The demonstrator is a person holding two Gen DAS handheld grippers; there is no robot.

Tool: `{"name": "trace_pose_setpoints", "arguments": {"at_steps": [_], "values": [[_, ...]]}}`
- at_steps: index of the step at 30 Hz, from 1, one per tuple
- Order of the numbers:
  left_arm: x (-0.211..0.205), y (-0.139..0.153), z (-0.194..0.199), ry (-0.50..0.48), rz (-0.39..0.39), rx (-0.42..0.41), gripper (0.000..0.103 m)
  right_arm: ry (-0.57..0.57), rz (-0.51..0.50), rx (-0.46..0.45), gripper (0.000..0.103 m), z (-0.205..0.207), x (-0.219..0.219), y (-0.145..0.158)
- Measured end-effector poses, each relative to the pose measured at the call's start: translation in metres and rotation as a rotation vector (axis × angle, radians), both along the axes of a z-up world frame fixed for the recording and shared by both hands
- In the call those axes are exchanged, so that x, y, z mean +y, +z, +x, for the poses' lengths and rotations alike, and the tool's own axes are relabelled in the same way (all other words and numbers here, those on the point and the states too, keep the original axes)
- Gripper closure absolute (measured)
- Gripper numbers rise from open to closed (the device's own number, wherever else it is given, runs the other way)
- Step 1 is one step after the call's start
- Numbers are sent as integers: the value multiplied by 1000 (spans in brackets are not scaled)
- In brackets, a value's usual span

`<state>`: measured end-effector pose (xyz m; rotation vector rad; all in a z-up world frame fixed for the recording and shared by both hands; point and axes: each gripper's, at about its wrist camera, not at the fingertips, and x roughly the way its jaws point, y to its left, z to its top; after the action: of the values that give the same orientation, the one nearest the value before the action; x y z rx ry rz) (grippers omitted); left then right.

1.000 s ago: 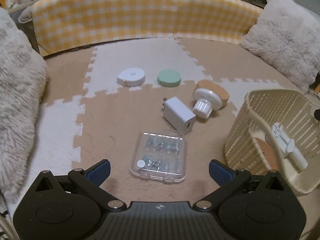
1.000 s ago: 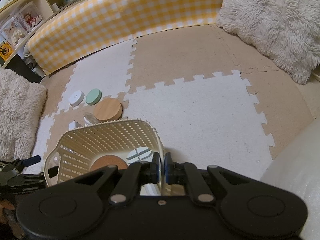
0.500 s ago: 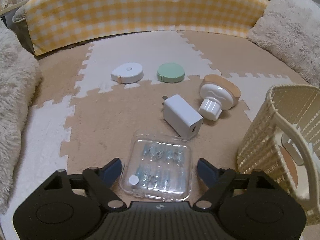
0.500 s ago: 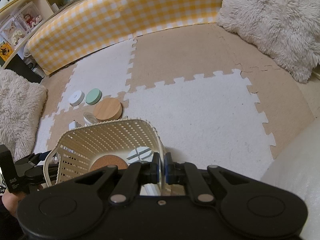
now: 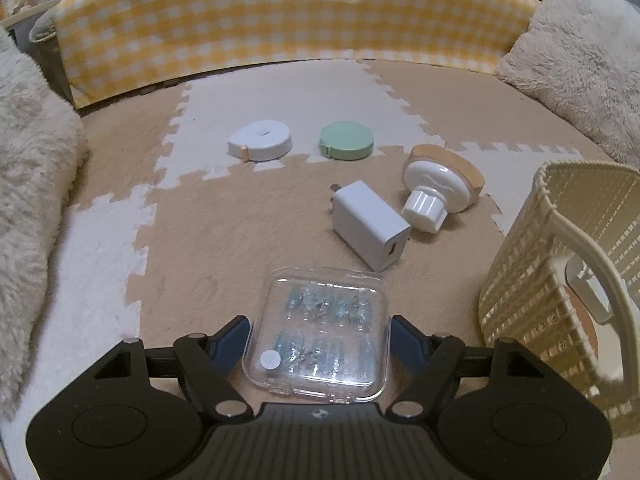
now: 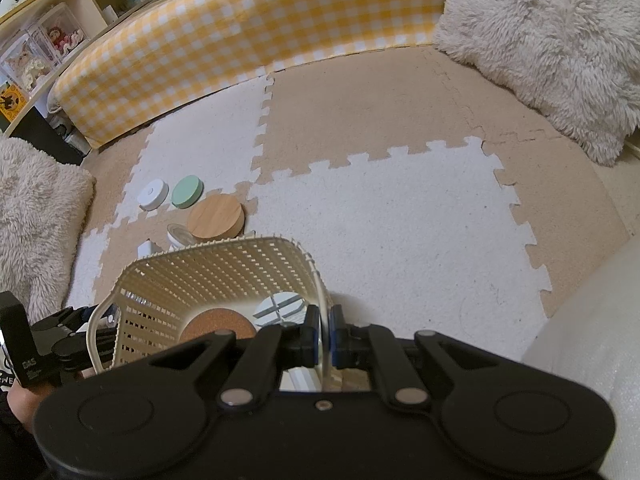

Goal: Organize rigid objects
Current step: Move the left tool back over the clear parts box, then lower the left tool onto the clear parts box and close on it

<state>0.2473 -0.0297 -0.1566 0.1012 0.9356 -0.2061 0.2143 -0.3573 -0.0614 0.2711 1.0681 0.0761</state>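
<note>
A clear plastic case [image 5: 322, 334] of small blue parts lies on the mat between the fingers of my left gripper [image 5: 320, 338], which is open around it. Beyond it lie a white charger block [image 5: 370, 224], a white and wood knob [image 5: 440, 188], a green round tape [image 5: 346, 145] and a white round tape [image 5: 260, 145]. My right gripper [image 6: 324, 338] is shut on the rim of the cream basket [image 6: 216, 272], which also shows in the left wrist view [image 5: 560, 264]. A cork coaster [image 6: 216, 326] lies inside the basket.
A yellow checked bumper [image 5: 280, 20] runs along the far side. Fluffy cushions sit at left [image 5: 28, 184] and right [image 5: 580, 64]. Shelves with boxes [image 6: 36, 52] stand beyond the bumper. The floor is beige and white puzzle mat [image 6: 400, 208].
My left gripper has moved forward and down, so the clear case now sits between its open fingers, which have narrowed toward it. The right gripper and basket have not moved.
</note>
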Motion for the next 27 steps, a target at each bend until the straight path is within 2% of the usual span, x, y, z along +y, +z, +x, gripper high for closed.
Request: {"name": "trace_pose_setpoints", "arguments": {"at_steps": [7,9,10,14,16,19,20,23,27], "values": [[19,25,-16,49,-25,-23,28,0,0,0,97,0,0,0],[22,37,-21,49,-59,-36,49,1,-2,0,97,0,0,0],[23,43,-22,52,-77,-39,54,1,-2,-1,97,0,0,-1],[17,59,-25,37,-82,-23,54,0,-2,-1,97,-1,0,-1],[13,57,-25,29,-75,6,51,1,-2,-2,97,-1,-1,-1],[11,48,-25,63,-47,49,28,-1,1,-3,97,-1,-1,-1],[11,44,-25,87,-34,63,23,-1,1,-3,97,-1,-1,0],[13,31,-24,162,-22,125,20,0,0,-4,97,-1,-1,0],[15,17,-21,243,-47,173,18,0,1,-4,97,-2,0,0]]}}
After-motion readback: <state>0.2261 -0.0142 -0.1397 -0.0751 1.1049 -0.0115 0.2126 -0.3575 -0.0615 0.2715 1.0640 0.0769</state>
